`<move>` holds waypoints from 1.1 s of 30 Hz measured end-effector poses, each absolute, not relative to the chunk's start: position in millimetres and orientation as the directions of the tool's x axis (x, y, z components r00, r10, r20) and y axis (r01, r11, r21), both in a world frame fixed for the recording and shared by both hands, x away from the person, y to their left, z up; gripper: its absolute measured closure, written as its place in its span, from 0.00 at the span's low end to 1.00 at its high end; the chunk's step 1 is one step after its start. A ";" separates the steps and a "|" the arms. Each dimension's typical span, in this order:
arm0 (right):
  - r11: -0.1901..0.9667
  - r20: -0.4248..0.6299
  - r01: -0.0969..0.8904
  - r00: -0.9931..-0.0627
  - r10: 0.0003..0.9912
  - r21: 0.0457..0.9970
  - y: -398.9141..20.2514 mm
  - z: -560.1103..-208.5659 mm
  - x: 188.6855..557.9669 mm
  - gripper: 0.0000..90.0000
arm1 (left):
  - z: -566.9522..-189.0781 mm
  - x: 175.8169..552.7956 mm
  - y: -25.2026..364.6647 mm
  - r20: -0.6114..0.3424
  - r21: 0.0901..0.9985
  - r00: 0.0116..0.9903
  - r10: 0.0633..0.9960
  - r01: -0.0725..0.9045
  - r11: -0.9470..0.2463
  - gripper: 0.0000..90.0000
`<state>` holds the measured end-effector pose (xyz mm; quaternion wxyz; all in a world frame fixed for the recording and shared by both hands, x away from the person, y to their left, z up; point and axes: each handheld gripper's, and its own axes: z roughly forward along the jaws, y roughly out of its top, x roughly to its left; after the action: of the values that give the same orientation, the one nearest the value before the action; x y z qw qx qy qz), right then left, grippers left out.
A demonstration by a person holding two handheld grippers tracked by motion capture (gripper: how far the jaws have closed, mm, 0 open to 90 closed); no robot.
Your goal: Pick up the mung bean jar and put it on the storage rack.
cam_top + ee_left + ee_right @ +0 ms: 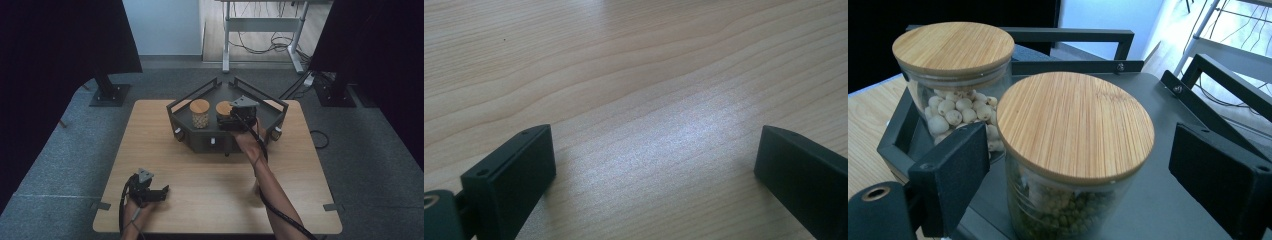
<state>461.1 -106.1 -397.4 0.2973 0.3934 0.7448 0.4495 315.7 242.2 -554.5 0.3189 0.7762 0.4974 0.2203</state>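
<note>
On the left, at about 7 o'clock on the wooden table, the left gripper rests low near the table's near edge. In the left gripper view its two black jaws stand wide apart with just bare wood between them, so it holds nothing. Moving toward the middle, a dark tray with rails sits at about 12 o'clock on the table. Inside it, the first jar stands on the left; it has a wooden lid and pale round balls inside. Just beside it, at its 3 o'clock, stands the second jar, filled with small green peas under its own wooden lid. The two jars are close, maybe touching; I cannot tell. The right gripper is at this green jar. In the right gripper view its jaws stand one on each side of the jar, open, with gaps showing, so they do not squeeze it. It looks like the jar is either about to be grabbed or was just set down in the tray. To grab it, the jaws need to close evenly on the glass below the lid, without bumping the pale jar.
</note>
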 end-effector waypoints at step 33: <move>0.284 -0.092 0.285 -0.538 0.838 0.915 -118.2 -390.7 439.4 0.10 | -554.6 315.7 242.1 0.024 0.715 0.407 0.913 0.631 -0.300 0.03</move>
<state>439.4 -118.2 -390.7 0.2977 0.3775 0.7439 0.4642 315.7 242.1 -554.6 0.3196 0.7755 0.4979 0.2205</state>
